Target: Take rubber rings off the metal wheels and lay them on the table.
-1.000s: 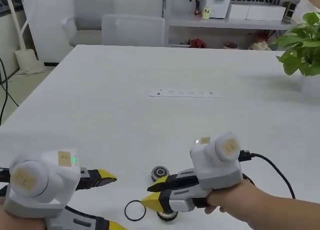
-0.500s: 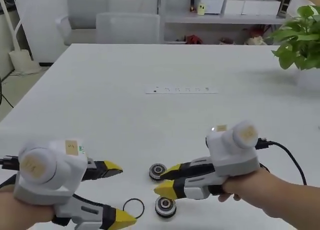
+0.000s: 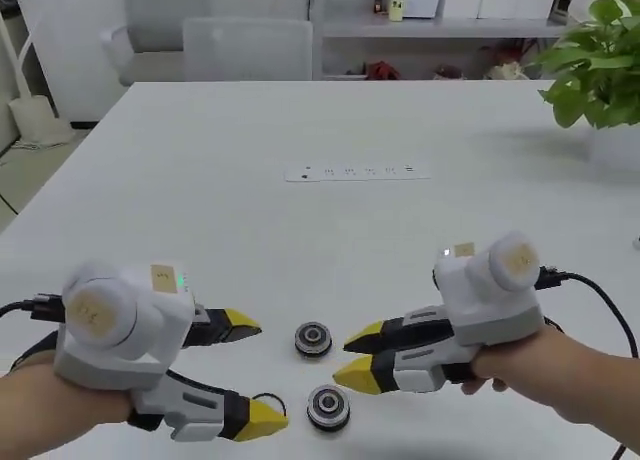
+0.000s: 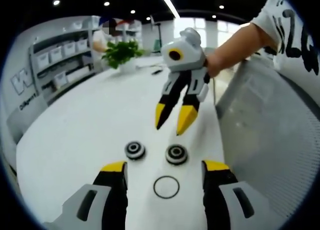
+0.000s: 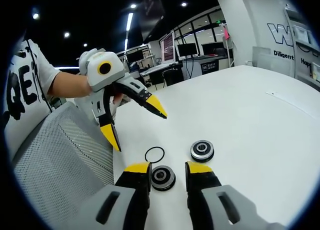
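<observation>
A white table (image 3: 200,210) is seen from above by a person holding a gripper in each hand.

At the left, the left gripper (image 3: 255,372) hovers low over the table. Its jaws are spread wide and hold nothing. In the left gripper view, one thin black ring (image 4: 166,187) lies flat on the table between those open jaws, touching neither (this is the finished part of the job: one ring off and laid down).

Just right of the ring stand two small metal wheels, near each other but apart. The near wheel (image 3: 328,406) is closer to the person, and the far wheel (image 3: 313,339) is just behind it. Both show dark outer bands, so at least one probably carries a ring. Which wheel the loose ring came from cannot be told.

Further right, the right gripper (image 3: 355,357) points left toward the wheels. Its jaws are a little apart and grip nothing. In the right gripper view, the near wheel sits just ahead of the gap between its tips.

On this showing, one ring is done and one or two are left to pull. The near wheel looks the likelier next target. A plant (image 3: 600,65) stands at the far right.
</observation>
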Available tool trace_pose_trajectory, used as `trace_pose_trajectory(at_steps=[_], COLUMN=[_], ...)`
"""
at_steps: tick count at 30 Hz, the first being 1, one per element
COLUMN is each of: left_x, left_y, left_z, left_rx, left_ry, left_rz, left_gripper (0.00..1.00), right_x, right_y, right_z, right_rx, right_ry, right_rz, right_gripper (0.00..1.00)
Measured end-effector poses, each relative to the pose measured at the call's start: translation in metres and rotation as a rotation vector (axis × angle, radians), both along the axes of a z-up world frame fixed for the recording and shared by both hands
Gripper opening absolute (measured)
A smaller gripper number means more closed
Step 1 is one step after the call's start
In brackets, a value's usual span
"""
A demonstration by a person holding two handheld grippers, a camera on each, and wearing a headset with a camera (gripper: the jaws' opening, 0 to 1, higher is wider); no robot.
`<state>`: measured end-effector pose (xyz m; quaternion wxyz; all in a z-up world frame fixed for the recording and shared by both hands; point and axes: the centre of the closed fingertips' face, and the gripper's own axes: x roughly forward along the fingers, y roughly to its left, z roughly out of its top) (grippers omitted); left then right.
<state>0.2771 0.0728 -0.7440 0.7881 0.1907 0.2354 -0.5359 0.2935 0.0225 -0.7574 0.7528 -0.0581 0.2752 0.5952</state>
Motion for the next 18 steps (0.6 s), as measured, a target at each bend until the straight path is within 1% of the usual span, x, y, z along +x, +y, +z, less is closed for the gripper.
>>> trace_pose_trajectory(at_steps=[14,18], left_x=[0.002,0.002], left_y=[-0.01,-0.014], left_z=[-0.005,-0.007], left_rx=[-0.002,-0.003], left_ry=[0.014,0.018], left_rz=[-0.018,-0.026], left_gripper=[0.57,0.55], right_x=[-0.007,-0.01], right_y=[-0.012,-0.013], right_z=[-0.014,-0.02], right_rx=[-0.041,-0.056], right_ry=[-0.008,-0.009], right_rz=[0.039,0.052], right_gripper=[0.26,0.26])
